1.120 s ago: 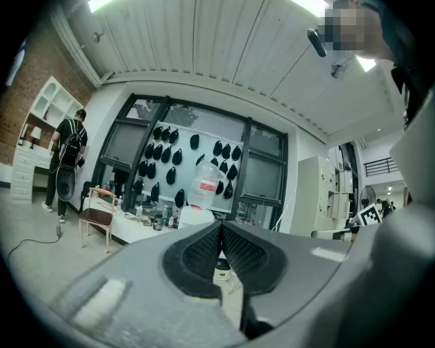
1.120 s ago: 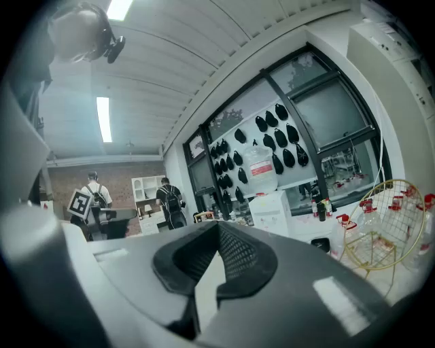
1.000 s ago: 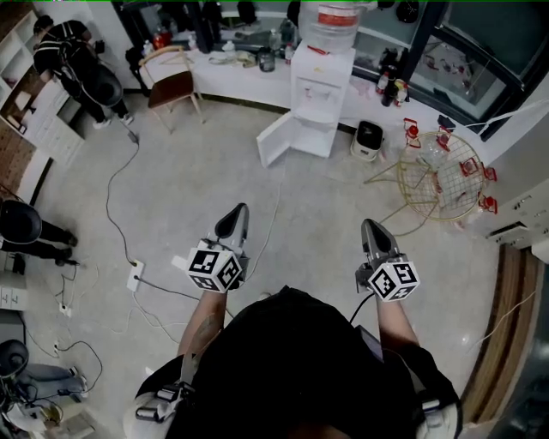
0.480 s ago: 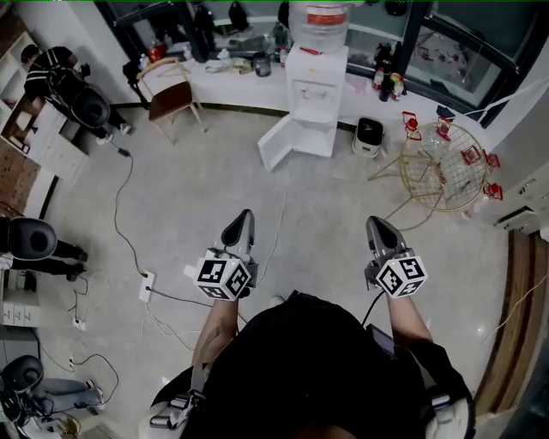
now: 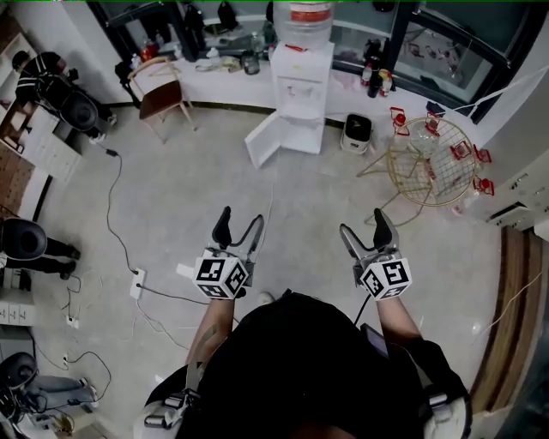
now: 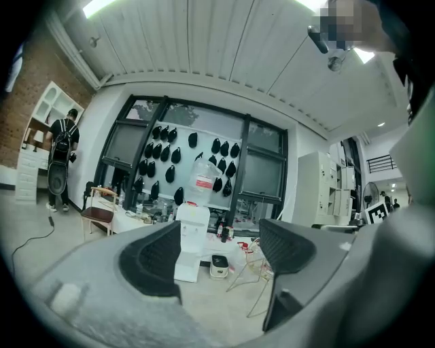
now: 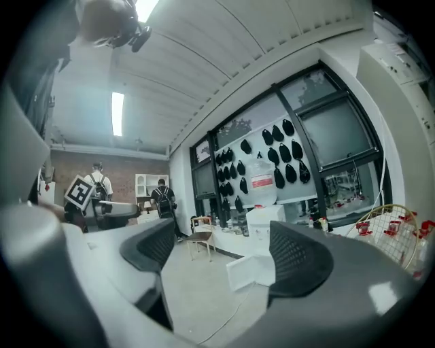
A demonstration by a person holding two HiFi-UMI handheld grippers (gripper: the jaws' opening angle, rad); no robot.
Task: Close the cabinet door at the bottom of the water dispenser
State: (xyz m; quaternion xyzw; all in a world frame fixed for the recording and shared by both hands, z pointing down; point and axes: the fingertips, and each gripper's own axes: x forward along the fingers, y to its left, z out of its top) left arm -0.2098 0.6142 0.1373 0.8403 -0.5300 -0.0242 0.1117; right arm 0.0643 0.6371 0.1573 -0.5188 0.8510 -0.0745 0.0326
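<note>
Nearest to you, both tongs are out in front and level. Your left gripper (image 5: 240,221) has just been opening, and its jaws now stand wide apart with only air between them. Same story for your right gripper (image 5: 364,225): just opened, wide, holding nothing.

Under them is pale grey floor (image 5: 189,197), with a black cable (image 5: 110,201) snaking to a white power strip (image 5: 137,281) on your left. Further out there's a gold wire table (image 5: 429,159) to the right and a wooden chair (image 5: 160,90) to the left.

Across the room, against the long white counter (image 5: 219,81), stands the water dispenser (image 5: 300,81) with a bottle (image 5: 305,17) on top. Its cabinet door (image 5: 262,141) at the bottom hangs open, swung toward the picture's left, well apart from both grippers. A small white box with a black top (image 5: 356,133) sits just beside it.

The head view gives you the floor and cables. The gripper views add the ribbed white ceiling (image 6: 224,54) and rows of black things hung on the dark window wall (image 6: 166,146). The right gripper view shows the open door plainly between its jaws, while in the left one a jaw partly covers it.
</note>
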